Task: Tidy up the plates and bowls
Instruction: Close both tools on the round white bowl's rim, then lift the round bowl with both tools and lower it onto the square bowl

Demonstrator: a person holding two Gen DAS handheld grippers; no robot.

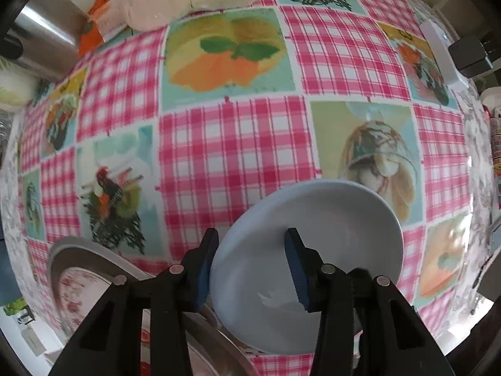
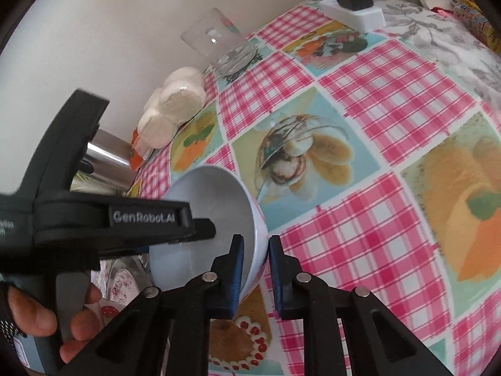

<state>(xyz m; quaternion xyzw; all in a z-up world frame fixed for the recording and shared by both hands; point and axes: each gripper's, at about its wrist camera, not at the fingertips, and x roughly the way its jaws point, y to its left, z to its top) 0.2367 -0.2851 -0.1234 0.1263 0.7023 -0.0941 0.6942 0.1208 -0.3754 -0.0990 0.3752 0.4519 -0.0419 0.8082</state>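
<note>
Left wrist view: the left gripper (image 1: 250, 266) points straight down over the tablecloth (image 1: 231, 144), its jaws straddling the near rim of the pale bowl (image 1: 313, 238). One pad sits outside the wall, one inside; whether they actually pinch it I cannot tell. The bowl looks glazed, stiff and slick, probably light but chippable, so the rim is the place to take it, wall between the pads. Beside it, lower left, a floral plate (image 1: 75, 294) rests on a grey plate (image 1: 94, 250). One bowl and two plates show here.

Right wrist view: the right gripper (image 2: 255, 266) is clamped on the same bowl's (image 2: 219, 213) rim, pads either side of the wall, the bowl tipped on edge above the cloth. The left gripper (image 2: 203, 228), held by a hand (image 2: 47, 313), reaches in from the opposite side. One glass (image 2: 219, 44) stands at the back.
</note>
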